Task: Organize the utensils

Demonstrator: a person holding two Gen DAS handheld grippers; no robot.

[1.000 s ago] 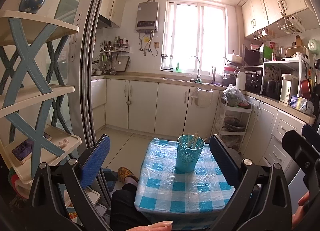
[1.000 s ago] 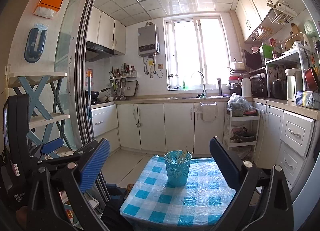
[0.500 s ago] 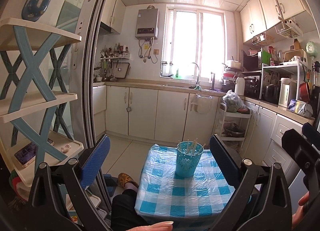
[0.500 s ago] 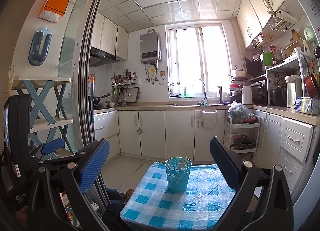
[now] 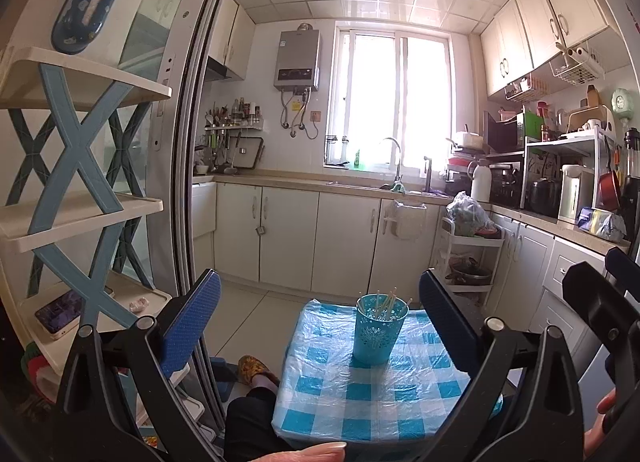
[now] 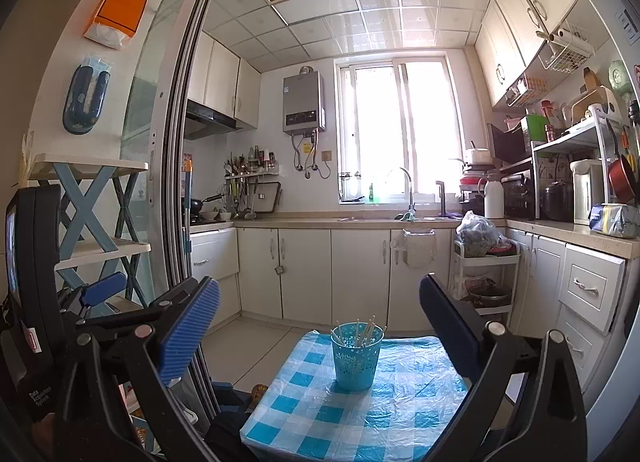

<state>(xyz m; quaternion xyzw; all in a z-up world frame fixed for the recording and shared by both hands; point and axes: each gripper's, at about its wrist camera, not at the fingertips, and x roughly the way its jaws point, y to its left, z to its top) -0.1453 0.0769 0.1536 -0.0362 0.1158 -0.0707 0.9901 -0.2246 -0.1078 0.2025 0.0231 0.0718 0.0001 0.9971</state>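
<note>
On the far left a shelf rack (image 5: 80, 166) with blue cross-braces stands against the wall, a phone (image 5: 56, 312) lying on its lowest tray. Just right of it runs the frame of a sliding glass door (image 5: 188, 166), and beyond that bare floor (image 5: 248, 310) stretches to the white base cabinets (image 5: 320, 238).

The left gripper (image 5: 320, 326) is held above the near side of a small table (image 5: 376, 394) covered in blue-and-white checked cloth under clear plastic; its jaws stand wide apart with nothing between them. The table's left edge drops to the floor beside a slippered foot (image 5: 254, 368). A thumb (image 5: 312, 452) shows at the bottom edge.

A turquoise cup (image 5: 380, 328) stands upright toward the far side of the table, set in from every edge, with chopsticks (image 5: 386, 302) leaning inside it. Cloth lies bare all around it.

The right gripper (image 6: 320, 326) hangs above the same table, jaws likewise spread wide and holding nothing; the cup (image 6: 355, 356) sits between its fingers in view, well apart from them. To the right a white cart (image 6: 486, 282) and drawers (image 6: 588, 294) stand close to the table's right edge.
</note>
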